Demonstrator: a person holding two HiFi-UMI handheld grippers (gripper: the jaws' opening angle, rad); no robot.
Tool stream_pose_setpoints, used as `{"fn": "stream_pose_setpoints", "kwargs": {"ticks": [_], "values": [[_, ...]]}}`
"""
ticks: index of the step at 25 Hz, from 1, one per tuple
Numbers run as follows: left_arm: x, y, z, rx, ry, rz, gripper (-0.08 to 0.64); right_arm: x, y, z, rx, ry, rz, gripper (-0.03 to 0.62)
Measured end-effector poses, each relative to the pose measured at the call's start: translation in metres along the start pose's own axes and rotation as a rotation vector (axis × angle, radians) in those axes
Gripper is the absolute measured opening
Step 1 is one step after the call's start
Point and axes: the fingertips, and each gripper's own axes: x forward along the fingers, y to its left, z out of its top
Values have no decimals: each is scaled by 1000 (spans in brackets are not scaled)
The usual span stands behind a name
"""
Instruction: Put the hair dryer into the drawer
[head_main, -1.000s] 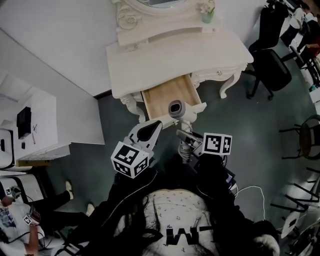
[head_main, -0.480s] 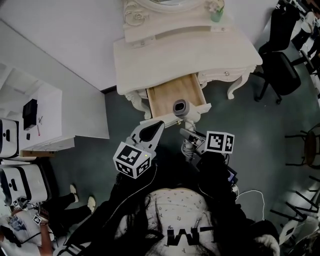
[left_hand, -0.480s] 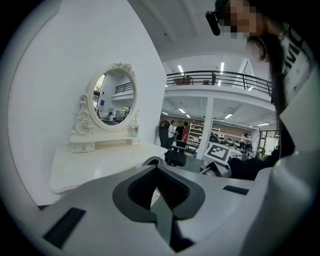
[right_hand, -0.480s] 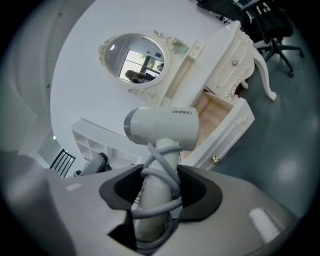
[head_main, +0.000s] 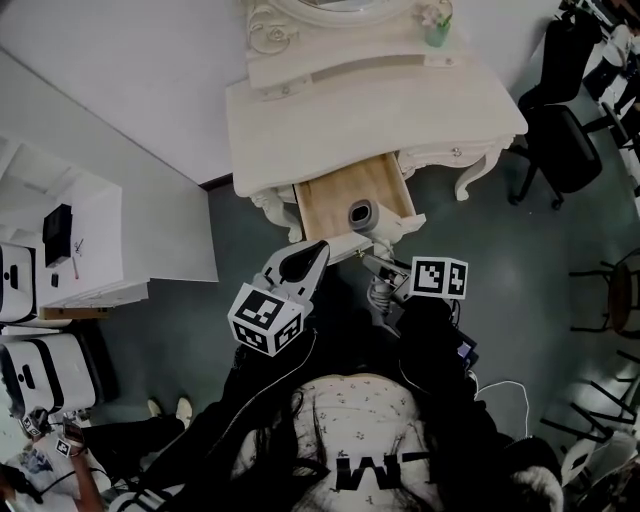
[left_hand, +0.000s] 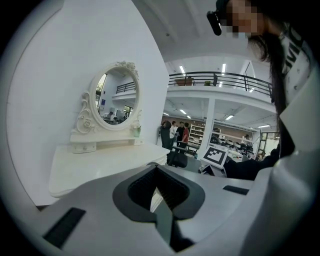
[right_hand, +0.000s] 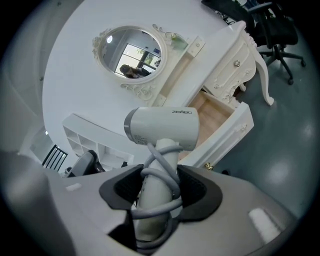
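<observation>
A white hair dryer (right_hand: 162, 127) with its grey cord wound round the handle stands upright between the jaws of my right gripper (right_hand: 160, 185), which is shut on the handle. In the head view the hair dryer's head (head_main: 361, 214) hangs over the front part of the open drawer (head_main: 335, 195), whose wooden bottom shows bare. My right gripper (head_main: 381, 283) is just in front of the drawer's white front panel (right_hand: 225, 137). My left gripper (head_main: 312, 252) is beside the drawer's left front corner, shut with nothing in it (left_hand: 159, 192).
The white dressing table (head_main: 370, 110) carries an oval mirror (right_hand: 131, 55) and a small green cup (head_main: 436, 30). A black office chair (head_main: 555, 140) stands to its right. A white shelf unit (head_main: 90, 240) is at the left.
The right gripper has carried the hair dryer a little lower and further over the open drawer. The left gripper has barely moved.
</observation>
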Motion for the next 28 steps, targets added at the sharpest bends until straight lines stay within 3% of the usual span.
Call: {"fn": "stream_pose_setpoints", "kwargs": {"ticks": [7,12,18,28], "values": [[15,32,13,-13,-4,-20,-13,34,-34,27,102,9,-83,219],[31,59,25,-21,-9,-46,-12,64,-61,51,113,57,-190,219],[49,83,37,-20,-19,-85,-13,87,-98,71,-56,229,-395,219],[50,127,47,-55,-41,-75,-12,116,-130,91,-110,393,-532,219]]}}
